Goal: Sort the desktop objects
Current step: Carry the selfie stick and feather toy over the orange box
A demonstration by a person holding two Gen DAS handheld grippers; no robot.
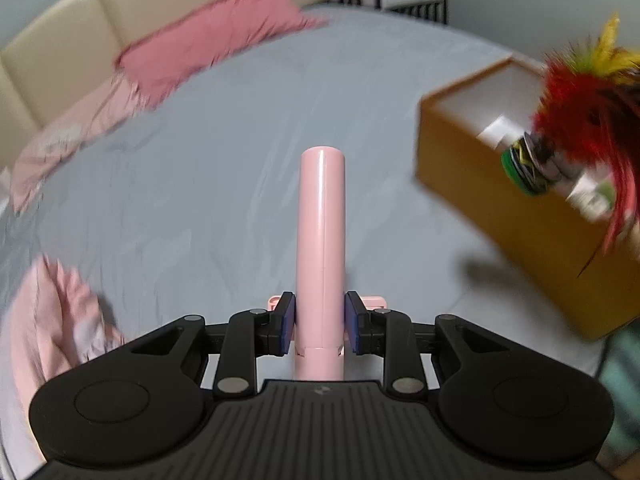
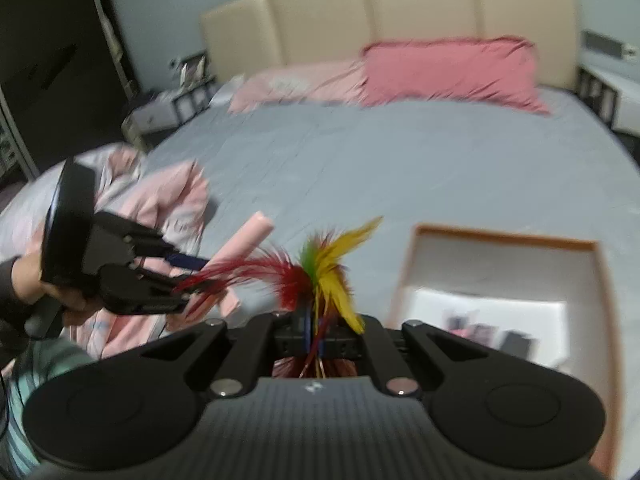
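**Both grippers loaded above the bed**

My left gripper [image 1: 320, 322] pinches a pink tube [image 1: 322, 240] near its lower end, blue pads pressed on either side, the long body sticking straight out ahead over the grey bed [image 1: 240, 140]. I judge the tube light, stiff and smooth, so it could slip or swing from so low a hold; a grip nearer the middle would steady it. A pink tab peeks out behind the pads, though I cannot tell what it is.

My right gripper [image 2: 314, 336] is pressed together on the quills of a feather shuttlecock [image 2: 320, 276], red, green and yellow plumes fanning out in front. The feathers are soft and easily crushed; from the left view the stacked disc base looks like the firmer place to hold.

The cardboard box [image 2: 500, 236] sits open on the bed, just ahead and to the right of the shuttlecock, with some white packets inside. Both grippers tilt downward, the left one held in a hand [image 2: 60, 296] well to the left of the box. Pink pillows [image 2: 452, 72] lie at the headboard, and a crumpled pink cloth [image 1: 52, 320] is nearer by.
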